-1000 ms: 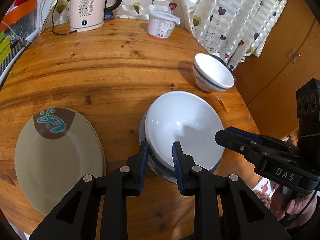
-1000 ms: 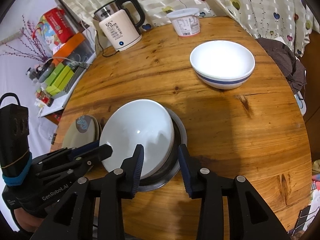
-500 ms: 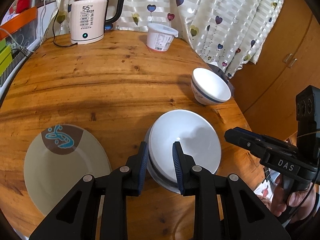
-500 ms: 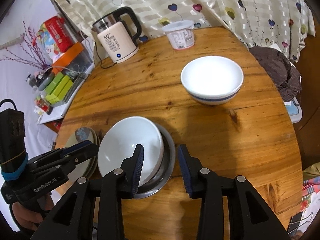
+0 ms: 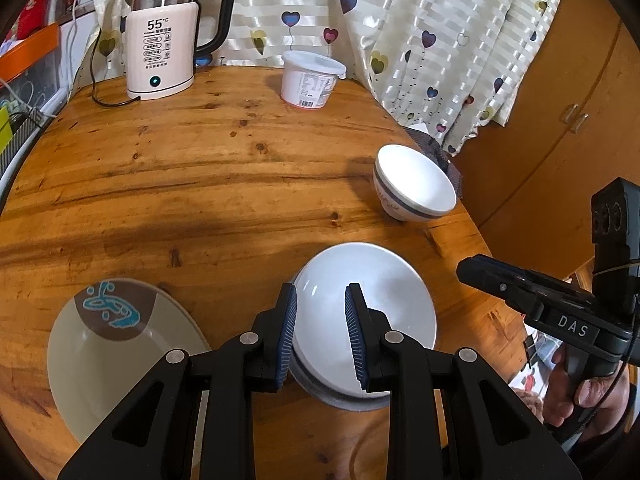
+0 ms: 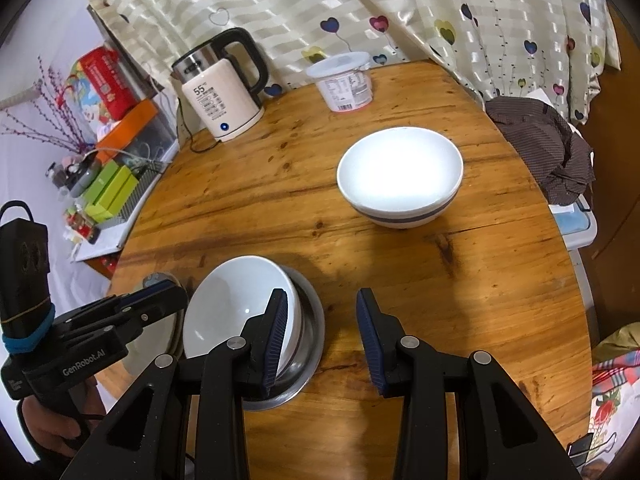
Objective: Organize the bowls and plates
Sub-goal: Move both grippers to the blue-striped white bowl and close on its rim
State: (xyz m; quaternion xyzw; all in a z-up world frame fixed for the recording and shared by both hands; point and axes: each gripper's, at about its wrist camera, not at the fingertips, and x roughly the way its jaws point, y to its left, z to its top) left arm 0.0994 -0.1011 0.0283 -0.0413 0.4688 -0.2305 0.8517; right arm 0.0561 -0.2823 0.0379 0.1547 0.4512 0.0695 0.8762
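Left wrist view: both grippers drew back and up from stack; white bowl (image 5: 364, 320) now sat nested on metal dish (image 5: 344, 398), released. Left gripper (image 5: 320, 336) fingers spread, holding nothing. Beige plate (image 5: 116, 356) near table (image 5: 200, 184) edge, banded bowl (image 5: 414, 184) well apart.

Right wrist view: right gripper (image 6: 322, 336) fingers spread, empty. Banded bowl likely next for stacking.

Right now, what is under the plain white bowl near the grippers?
The plain white bowl sits in a shallow grey metal dish. Whatever lies between them is hidden.
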